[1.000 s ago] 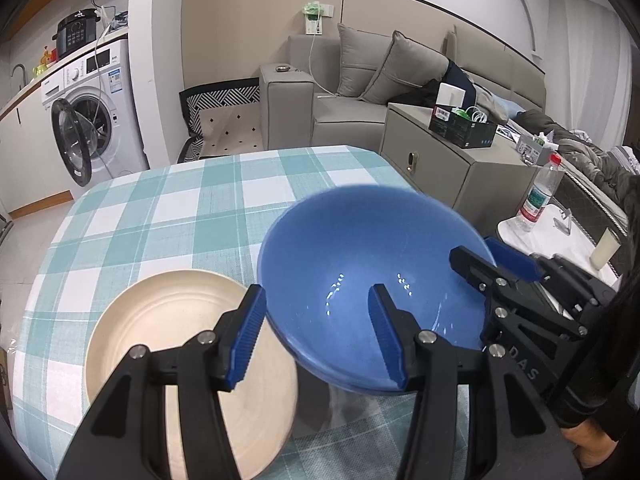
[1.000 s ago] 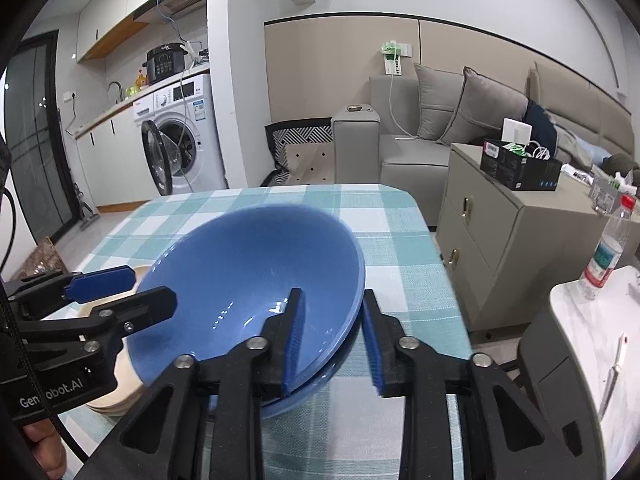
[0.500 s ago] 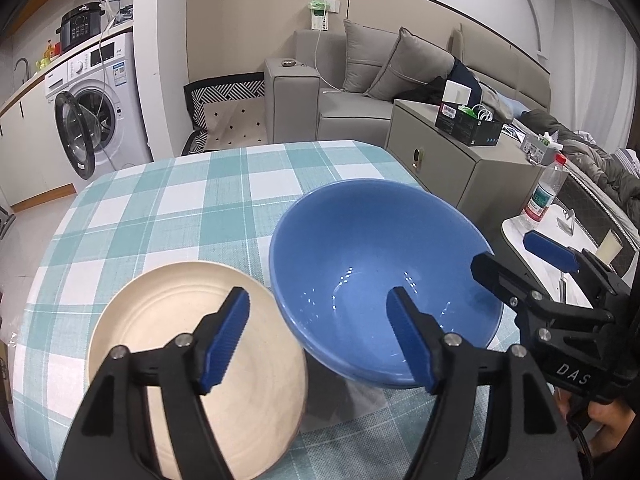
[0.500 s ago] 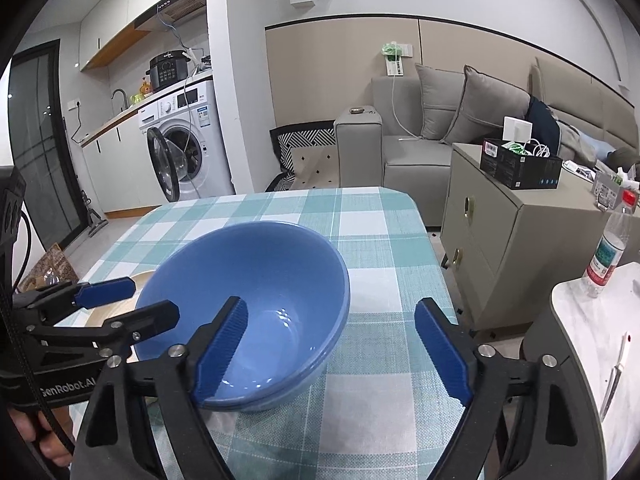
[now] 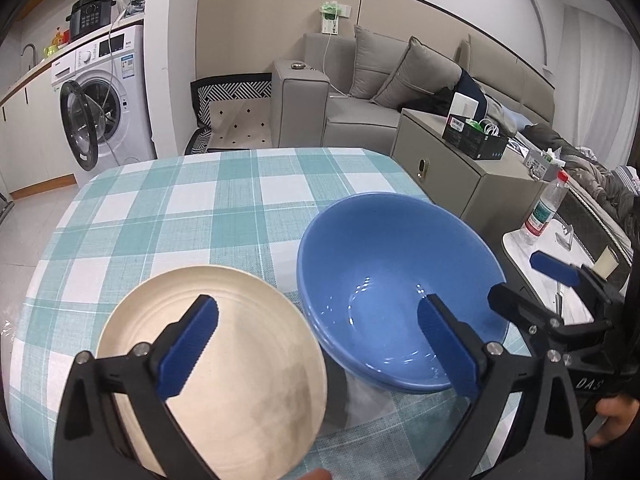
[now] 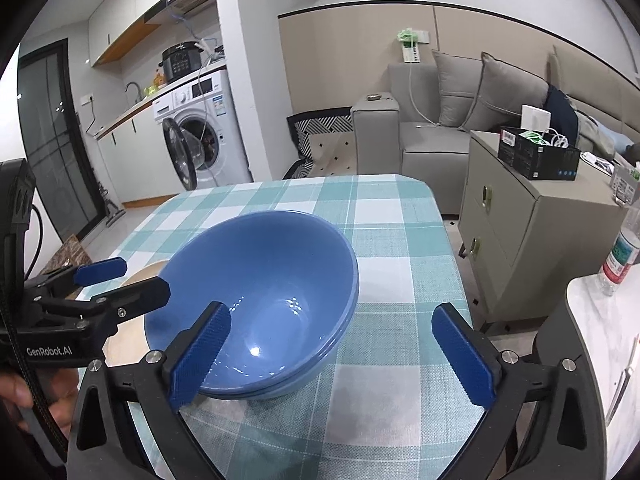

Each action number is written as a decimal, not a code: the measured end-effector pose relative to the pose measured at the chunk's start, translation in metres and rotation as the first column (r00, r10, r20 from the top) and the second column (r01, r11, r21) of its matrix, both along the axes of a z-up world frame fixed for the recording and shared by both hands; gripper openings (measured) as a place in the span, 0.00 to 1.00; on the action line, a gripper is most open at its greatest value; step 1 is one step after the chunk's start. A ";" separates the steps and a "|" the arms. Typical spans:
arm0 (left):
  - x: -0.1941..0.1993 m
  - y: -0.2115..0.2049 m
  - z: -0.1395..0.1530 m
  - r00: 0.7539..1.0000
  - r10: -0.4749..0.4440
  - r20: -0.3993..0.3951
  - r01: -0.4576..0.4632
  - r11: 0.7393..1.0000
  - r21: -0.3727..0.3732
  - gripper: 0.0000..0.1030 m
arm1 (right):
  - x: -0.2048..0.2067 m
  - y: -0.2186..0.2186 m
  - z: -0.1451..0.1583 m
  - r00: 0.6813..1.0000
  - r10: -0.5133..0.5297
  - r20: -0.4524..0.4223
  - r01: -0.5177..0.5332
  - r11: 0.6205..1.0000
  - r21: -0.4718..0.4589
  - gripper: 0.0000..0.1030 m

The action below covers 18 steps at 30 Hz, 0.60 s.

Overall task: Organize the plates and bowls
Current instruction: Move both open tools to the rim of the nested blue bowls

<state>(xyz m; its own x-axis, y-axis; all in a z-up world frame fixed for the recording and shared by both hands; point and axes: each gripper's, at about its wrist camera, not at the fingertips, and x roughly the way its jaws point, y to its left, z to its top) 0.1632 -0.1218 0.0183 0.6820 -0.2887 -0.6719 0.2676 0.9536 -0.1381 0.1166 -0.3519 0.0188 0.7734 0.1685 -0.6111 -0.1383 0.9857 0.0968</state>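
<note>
Left wrist view: the left claw (image 5: 318, 342) is seen spread wide, its jaws having just been opening, with nothing gripped. One blue pad hangs over the cream plate (image 5: 224, 376) at about 7 o'clock in the frame; the other pad hangs over the near rim of the blue bowl (image 5: 396, 280) at about 5 o'clock. Whether the pads touch the dishes cannot be told. Plate and bowl are set on the checked bench (image 5: 192, 208), the bowl's rim just beside, possibly overlapping, the plate's edge. The right claw (image 5: 524, 284) is noted at 3 o'clock, beyond the bowl's rim and clear of it.

Right wrist view: the right claw (image 6: 330, 354) is likewise fully spread, its jaws having just been opening, and empty. One pad stands over the bowl's near rim; the other stands over bare cloth at 4 o'clock. A doubled rim line is seen on the blue bowl (image 6: 256, 280), so a nested pair is judged likely. The left claw (image 6: 120, 280) is seen at 9 o'clock, over a sliver of the cream plate (image 6: 144, 272).

Step in hand, as judged: release of the bowl after stacking, both claws let go. Next move, as judged: both claws to be drawn back clear of the rim without nudging the stack. The plate would then be taken by its edge with a narrowed, low approach. No further dishes are seen in either view.
</note>
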 end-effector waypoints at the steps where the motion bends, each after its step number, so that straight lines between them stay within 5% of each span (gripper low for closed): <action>1: 0.001 0.000 0.000 1.000 0.000 0.001 0.000 1.000 0.001 1.00 | 0.003 0.000 0.000 1.000 0.007 -0.009 -0.007 1.000 -0.008 0.99; 18: 0.013 0.015 -0.019 0.998 0.020 -0.065 -0.023 0.999 -0.042 1.00 | 0.022 -0.009 -0.029 0.995 0.043 -0.090 -0.034 0.994 0.104 0.99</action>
